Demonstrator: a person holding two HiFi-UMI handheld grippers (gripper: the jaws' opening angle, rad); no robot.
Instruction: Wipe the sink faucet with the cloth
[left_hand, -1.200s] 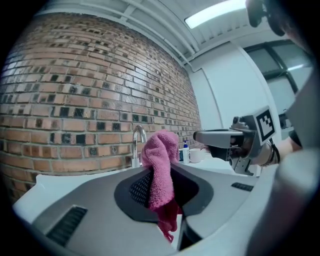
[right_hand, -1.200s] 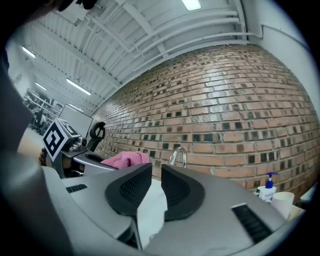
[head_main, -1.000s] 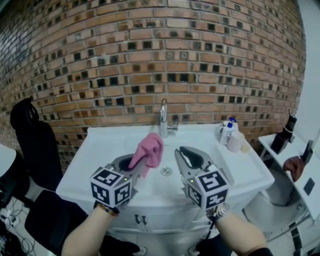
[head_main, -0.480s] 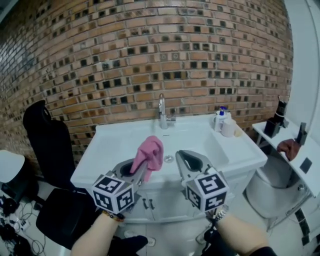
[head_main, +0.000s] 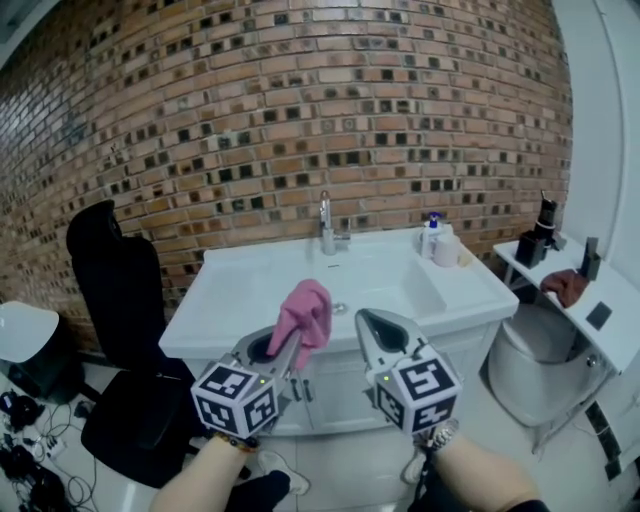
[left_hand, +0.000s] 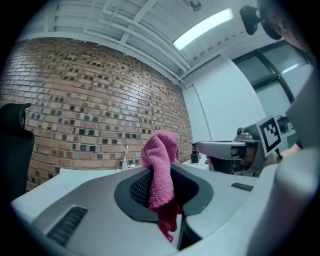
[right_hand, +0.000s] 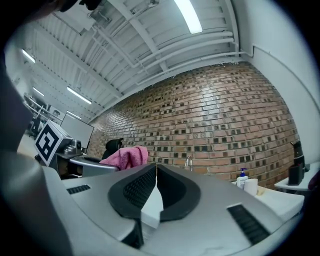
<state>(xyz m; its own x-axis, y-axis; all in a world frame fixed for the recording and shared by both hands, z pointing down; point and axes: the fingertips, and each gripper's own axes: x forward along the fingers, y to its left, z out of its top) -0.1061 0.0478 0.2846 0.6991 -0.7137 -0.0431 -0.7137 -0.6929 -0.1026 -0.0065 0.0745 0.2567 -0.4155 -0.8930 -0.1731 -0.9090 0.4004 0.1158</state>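
A pink cloth (head_main: 305, 312) hangs bunched from my left gripper (head_main: 291, 342), which is shut on it; in the left gripper view the cloth (left_hand: 161, 165) is pinched between the dark pads. My right gripper (head_main: 368, 322) is beside it on the right. Its jaws have just been closing and now meet at the tips (right_hand: 154, 172) with nothing between them. Both grippers are held level in the air, well short of the white sink (head_main: 250, 290). The chrome faucet (head_main: 326, 226) stands upright at the sink's back edge against the brick wall, far from both grippers.
A soap bottle (head_main: 431, 236) and a white cup (head_main: 447, 250) stand on the sink's right rear corner. A black office chair (head_main: 120, 290) is left of the sink. A toilet (head_main: 530, 370) and a shelf with a dark bottle (head_main: 542, 225) are on the right. Cables (head_main: 25, 460) lie on the floor at left.
Both grippers have drawn back from the sink, which now sits farther off and smaller. The right jaws went from open to shut. The left gripper kept hold of the pink cloth.
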